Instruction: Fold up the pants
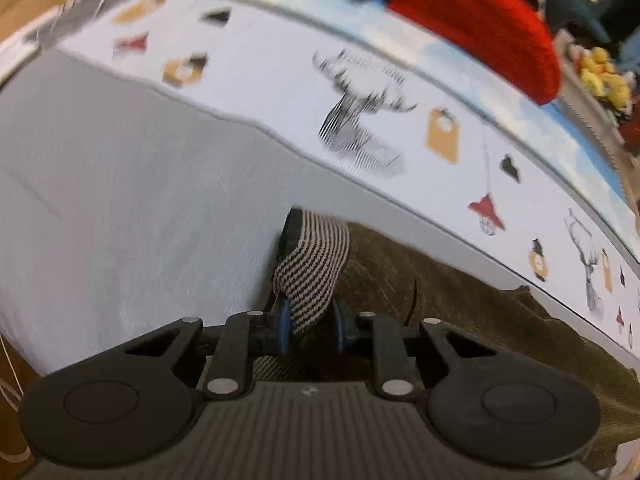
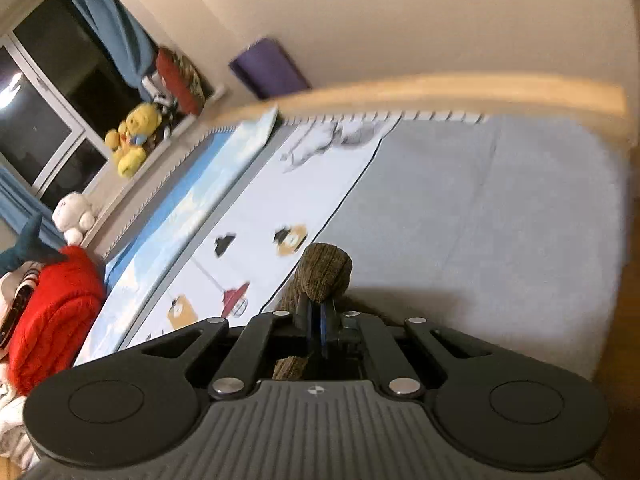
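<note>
Open grey sheet (image 2: pixel 480 208) ahead; red quilt (image 1: pixel 480 24) perhaps crowds far side.

Before you lies a bed (image 2: pixel 500 200) with a grey sheet beside a white printed blanket (image 2: pixel 280 204) and a blue strip. A pale wooden footboard (image 2: pixel 440 88) bounds its far edge under a cream wall (image 2: pixel 400 12). At far left, a dark window (image 2: pixel 36 112) with blue curtains (image 2: pixel 108 28); plush toys (image 2: pixel 130 140) line its sill.

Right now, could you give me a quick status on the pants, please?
Left gripper shut on pants at striped band. Right gripper shut on pants too. Pants lifted over bed. Nothing in the way.
</note>
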### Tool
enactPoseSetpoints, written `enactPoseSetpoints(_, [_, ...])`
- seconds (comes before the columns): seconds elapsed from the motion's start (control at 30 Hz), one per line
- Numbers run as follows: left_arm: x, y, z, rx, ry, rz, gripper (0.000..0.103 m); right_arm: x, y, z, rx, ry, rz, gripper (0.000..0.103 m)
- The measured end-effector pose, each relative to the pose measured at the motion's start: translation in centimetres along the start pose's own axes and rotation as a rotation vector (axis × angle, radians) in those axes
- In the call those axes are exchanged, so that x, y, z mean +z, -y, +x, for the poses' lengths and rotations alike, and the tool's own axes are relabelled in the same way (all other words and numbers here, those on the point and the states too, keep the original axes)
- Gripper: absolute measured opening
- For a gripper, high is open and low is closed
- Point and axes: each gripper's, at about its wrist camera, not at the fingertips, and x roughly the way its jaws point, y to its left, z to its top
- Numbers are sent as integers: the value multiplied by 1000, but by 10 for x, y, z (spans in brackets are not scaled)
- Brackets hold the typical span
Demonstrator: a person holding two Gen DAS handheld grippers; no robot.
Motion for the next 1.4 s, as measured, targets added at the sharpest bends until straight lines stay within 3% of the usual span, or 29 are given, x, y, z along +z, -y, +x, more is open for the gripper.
enactPoseSetpoints(0.07, [-5,-3,2,18,-28,25,23,-2,11,-7,-78,-41,-23,3])
enactPoseSetpoints(0.17, [-15,-12,21,55,-140,59,23,-18,46,18,-251,-261,19,3])
enactPoseSetpoints(0.27, [-22,-15,29,68,-179,109,24,-29,71,37,-324,-380,43,3])
enactPoseSetpoints(0.4, [-26,-12,26,75,-179,139,24,-31,59,38,-332,-389,-105,3])
enactPoseSetpoints(0.63, [-26,-7,29,89,-196,169,24,-35,58,44,-390,-399,-118,3])
enactPoseSetpoints(0.73, [-25,-3,32,97,-201,189,33,-37,50,49,-382,-414,-165,4])
enactPoseSetpoints(0.83, [-22,3,20,143,-107,204,48,-32,44,40,-417,-378,-181,19])
enactPoseSetpoints(0.87, [-19,7,11,161,-45,219,48,-30,41,36,-436,-346,-181,28])
enactPoseSetpoints(0.9, [-18,11,4,172,13,238,49,-26,34,28,-453,-287,-198,29])
enactPoseSetpoints(0.97, [-17,23,-7,141,94,282,49,-20,18,14,-421,-184,-258,30])
enactPoseSetpoints(1.0, [-17,29,-9,100,105,302,49,-20,7,9,-357,-138,-302,32])
enactPoseSetpoints(1.07, [-21,43,-5,17,81,356,49,-27,-13,10,-214,-133,-384,38])
enactPoseSetpoints(1.17, [-33,66,8,-41,8,478,49,-58,-39,32,32,-347,-504,39])
enactPoseSetpoints(1.23, [-41,74,17,-53,-38,546,49,-80,-49,45,88,-477,-581,39])
enactPoseSetpoints(1.3, [-51,72,37,-29,-153,565,49,-103,-54,59,78,-599,-686,40])
enactPoseSetpoints(1.33, [-57,66,54,36,-242,565,47,-113,-52,67,43,-659,-724,40])
enactPoseSetpoints(1.4, [-67,64,68,84,-299,633,46,-128,-47,76,-23,-723,-784,40])
